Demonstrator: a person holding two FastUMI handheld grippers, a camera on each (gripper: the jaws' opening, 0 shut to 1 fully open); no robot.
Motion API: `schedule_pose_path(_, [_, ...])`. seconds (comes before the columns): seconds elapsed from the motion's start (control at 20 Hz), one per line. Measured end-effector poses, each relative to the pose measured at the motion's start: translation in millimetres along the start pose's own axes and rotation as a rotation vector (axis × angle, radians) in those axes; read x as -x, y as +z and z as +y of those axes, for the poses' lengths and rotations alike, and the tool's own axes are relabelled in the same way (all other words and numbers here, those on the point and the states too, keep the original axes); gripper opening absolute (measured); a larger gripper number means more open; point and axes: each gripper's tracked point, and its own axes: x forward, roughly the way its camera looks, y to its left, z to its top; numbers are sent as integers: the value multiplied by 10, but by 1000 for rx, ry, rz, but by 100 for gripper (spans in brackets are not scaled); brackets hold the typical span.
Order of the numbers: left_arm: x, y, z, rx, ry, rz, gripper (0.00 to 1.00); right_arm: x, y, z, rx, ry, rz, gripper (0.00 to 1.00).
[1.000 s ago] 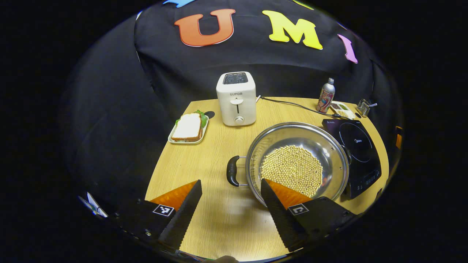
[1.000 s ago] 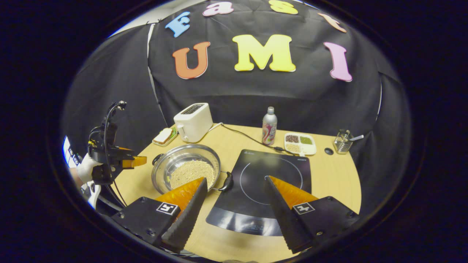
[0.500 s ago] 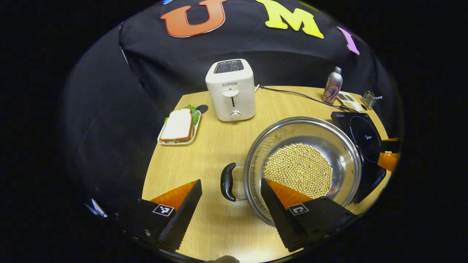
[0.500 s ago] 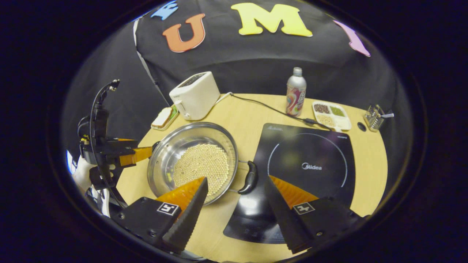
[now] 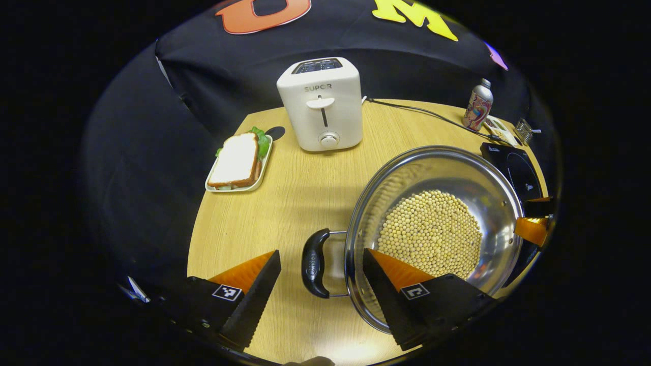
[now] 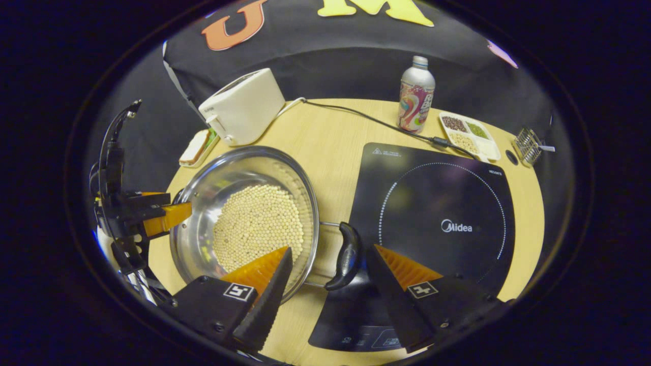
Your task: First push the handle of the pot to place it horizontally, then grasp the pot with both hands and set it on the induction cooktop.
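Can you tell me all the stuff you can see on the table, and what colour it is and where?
pot: one, silver, two black handles, table's middle, left of the cooktop
soybeans: a heap, pale yellow, inside the pot
induction cooktop: one, black, right of the pot
toaster: one, white, at the back
sandwich: one, white bread with green leaves, on a small tray left of the toaster
bottle: one, silver with a colourful label, back
divided dish: one, white, holding dark, green and pale bits, right of the bottle
wire holder: one, metal, far right
table: one, light wood
left gripper: open around the pot's left handle
right gripper: open around the right handle
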Motion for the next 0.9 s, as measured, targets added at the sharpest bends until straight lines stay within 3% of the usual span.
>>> schedule_pose_path(0.05, [-34, 1, -3, 2, -3, 9, 97, -16, -27, -20, -5, -12, 21, 93])
schedule_pose_path(0.1, [-53, -2, -4, 5, -8, 22, 97, -41, 18, -8, -4, -16, 6, 86])
schedule_pose_path(0.2, [-96, 26, -14, 0, -17, 29, 95, -42, 14, 0, 10, -17, 33, 88])
schedule_pose_path(0.25, [-111, 33, -28, -4, -25, 38, 88, -80, 38, -12, 16, -28, 36, 85])
schedule_pose_path(0.3, [-120, 38, -61, -9, -36, 45, 92, -82, 44, -18, 14, -38, 37, 78])
schedule_pose_path(0.35, [-136, 37, -88, -13, -41, 54, 87, -101, 54, -49, 10, -59, 55, 82])
schedule_pose_path(0.5, [-229, -5, -150, -39, -46, 97, 73, -102, 58, -57, -27, -74, 91, 71])
schedule_pose_path(0.8, [-218, -73, -188, -42, -60, 148, 75, -83, 75, -58, -88, -93, 126, 63])
schedule_pose_path(0.9, [-228, -97, -196, -33, -73, 173, 75, -82, 76, -65, -77, -84, 116, 65])
